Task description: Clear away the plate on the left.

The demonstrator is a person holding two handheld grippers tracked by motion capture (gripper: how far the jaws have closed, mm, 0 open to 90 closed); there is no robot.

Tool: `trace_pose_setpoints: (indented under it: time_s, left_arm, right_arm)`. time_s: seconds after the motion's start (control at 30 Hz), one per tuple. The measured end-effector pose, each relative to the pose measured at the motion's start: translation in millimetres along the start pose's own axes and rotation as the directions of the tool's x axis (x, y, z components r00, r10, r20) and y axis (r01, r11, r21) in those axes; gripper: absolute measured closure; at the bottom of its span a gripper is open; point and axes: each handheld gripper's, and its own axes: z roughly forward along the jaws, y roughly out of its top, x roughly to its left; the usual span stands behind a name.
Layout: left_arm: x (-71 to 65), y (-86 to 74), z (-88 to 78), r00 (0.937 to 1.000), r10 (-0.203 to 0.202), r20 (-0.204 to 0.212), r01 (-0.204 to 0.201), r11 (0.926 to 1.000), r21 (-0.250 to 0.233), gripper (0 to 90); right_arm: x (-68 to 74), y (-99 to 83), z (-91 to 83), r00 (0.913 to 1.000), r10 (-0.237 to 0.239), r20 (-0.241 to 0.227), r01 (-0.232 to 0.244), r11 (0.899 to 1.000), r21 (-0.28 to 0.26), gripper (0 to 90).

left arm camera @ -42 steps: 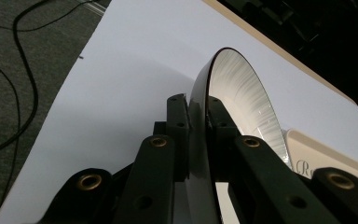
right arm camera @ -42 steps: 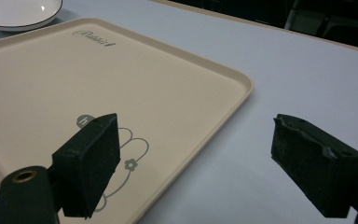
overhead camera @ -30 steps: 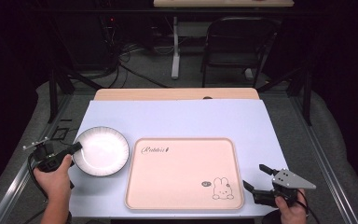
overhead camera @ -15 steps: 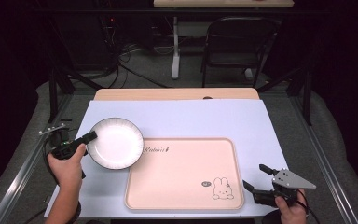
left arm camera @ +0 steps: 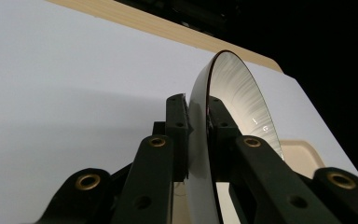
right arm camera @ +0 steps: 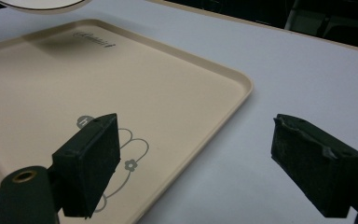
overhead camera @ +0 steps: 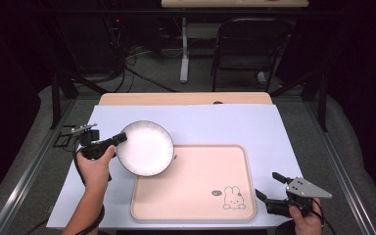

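The bench (overhead camera: 186,99) carries a pale blue sheet (overhead camera: 235,127) that covers nearly all of its top, leaving a strip of wood bare along the far edge. On the sheet, toward the near side, lies a beige tray (overhead camera: 196,186) with a raised rim, a small rabbit drawing (overhead camera: 232,198) in its near right corner and a line of script at its far left, seen from the right gripper view.

The plate (overhead camera: 145,148), white with a dark rim, hangs over the tray's far left corner, partly above the tray and partly above the sheet. It throws a shadow on the tray beneath it, so it is lifted clear of both. The left gripper (overhead camera: 119,140) clamps the plate's left rim; in the left gripper view its fingers (left arm camera: 177,122) press on either side of the thin edge.

The right gripper (overhead camera: 270,187) rests at the near right, just beside the tray's right edge. Its fingers (right arm camera: 91,161) stand wide apart with nothing between them, one over the tray's rim and one over the sheet.
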Motion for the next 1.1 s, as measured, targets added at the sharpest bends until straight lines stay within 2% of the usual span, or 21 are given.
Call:
trace_pose_setpoints:
  time_s: [0.03,0.07,0.1,0.13,0.23,0.33,0.57,0.8,1.0,1.1]
  left_arm:
    - [-6.7,-1.2,6.8,0.9998,0.011,0.015,-0.011,0.9999,0.013,82.0]
    - [-6.7,-1.2,6.8,0.9998,0.011,0.015,-0.011,0.9999,0.013,81.9]
    - [-13.2,-2.7,13.3,0.9994,0.019,0.029,-0.020,0.9995,0.024,81.9]
    - [-13.2,-2.7,13.3,0.9994,0.019,0.029,-0.020,0.9995,0.024,81.9]
    - [-25.5,-6.1,24.4,0.9977,0.032,0.059,-0.034,0.9985,0.043,81.9]
    - [-31.3,-7.7,28.8,0.9968,0.037,0.071,-0.040,0.9980,0.049,81.8]
    - [-51.5,-14.8,41.7,0.9902,0.065,0.124,-0.076,0.9937,0.082,81.8]
    - [-60.9,-20.8,48.1,0.9859,0.074,0.150,-0.090,0.9911,0.099,81.7]
    - [-63.9,-27.1,51.4,0.9830,0.079,0.166,-0.098,0.9887,0.114,81.7]
    - [-66.4,-34.5,54.3,0.9812,0.080,0.175,-0.104,0.9859,0.131,81.7]
  right_arm:
    - [0.0,0.0,-0.1,1.0000,-0.001,0.000,0.001,1.000,0.000,14.8]
    - [0.0,0.0,-0.1,1.0000,-0.001,0.000,0.001,1.000,0.000,14.8]
    - [0.1,0.0,-0.2,1.0000,-0.002,-0.001,0.002,1.000,0.000,14.8]
    - [0.1,0.0,-0.2,1.0000,-0.002,-0.001,0.002,1.000,0.000,14.8]
    - [-0.2,-0.2,-0.3,1.0000,0.001,-0.001,-0.001,1.000,-0.002,14.8]
    - [-0.1,-0.2,-0.3,1.0000,0.000,-0.001,0.000,1.000,-0.002,14.8]
    - [-0.3,-0.2,-0.4,1.0000,0.000,-0.002,0.000,1.000,-0.002,14.8]
    - [0.0,-0.2,-0.5,1.0000,-0.004,-0.002,0.004,1.000,-0.002,14.9]
    - [-0.1,-0.2,-0.5,1.0000,-0.004,-0.002,0.004,1.000,-0.002,14.8]
    - [0.1,-0.2,-0.6,1.0000,-0.004,-0.002,0.004,1.000,-0.002,14.9]
